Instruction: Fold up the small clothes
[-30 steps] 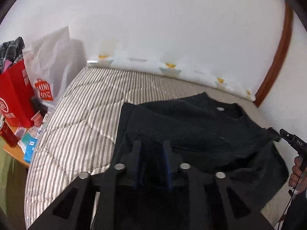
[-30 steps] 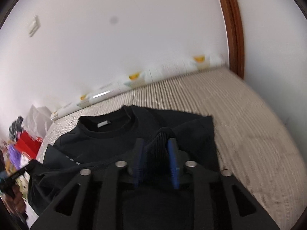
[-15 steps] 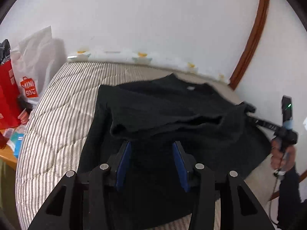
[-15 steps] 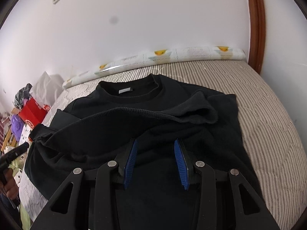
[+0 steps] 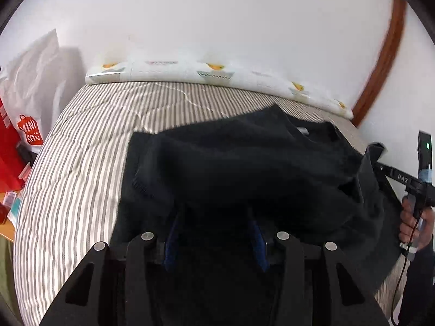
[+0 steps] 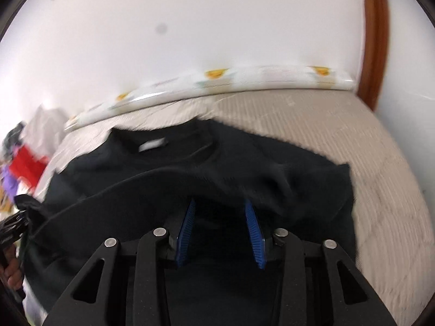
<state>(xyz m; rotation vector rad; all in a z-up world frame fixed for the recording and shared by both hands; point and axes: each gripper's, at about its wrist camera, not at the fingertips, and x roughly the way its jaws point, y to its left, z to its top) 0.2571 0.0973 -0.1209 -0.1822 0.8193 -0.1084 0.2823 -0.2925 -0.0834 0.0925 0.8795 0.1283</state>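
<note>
A black sweatshirt [image 5: 244,163] lies on the striped mattress [image 5: 81,163], collar and white label [image 6: 152,145] towards the wall. Its lower part is folded up over the body. My left gripper [image 5: 214,214] is open low over the cloth, and the folded edge covers its blue fingertips. My right gripper [image 6: 220,203] also has its pads apart and its jaws are closing. Black cloth lies between them and the fold drapes over the tips. The pads do not press on it. The right gripper [image 5: 402,179], held by a hand [image 5: 416,217], shows at the garment's right side.
A white patterned roll [image 5: 217,73] runs along the wall at the head of the mattress. To the left stand a white shopping bag [image 5: 32,95] and a red bag [image 5: 8,163]. A brown wooden frame [image 6: 372,40] rises at the right. Bare mattress [image 6: 353,135] lies right of the sweatshirt.
A second ago both grippers pinched the hem. Both then let go and the hem dropped folded over the body. Since then both have pushed forward until the fold covers their tips.
</note>
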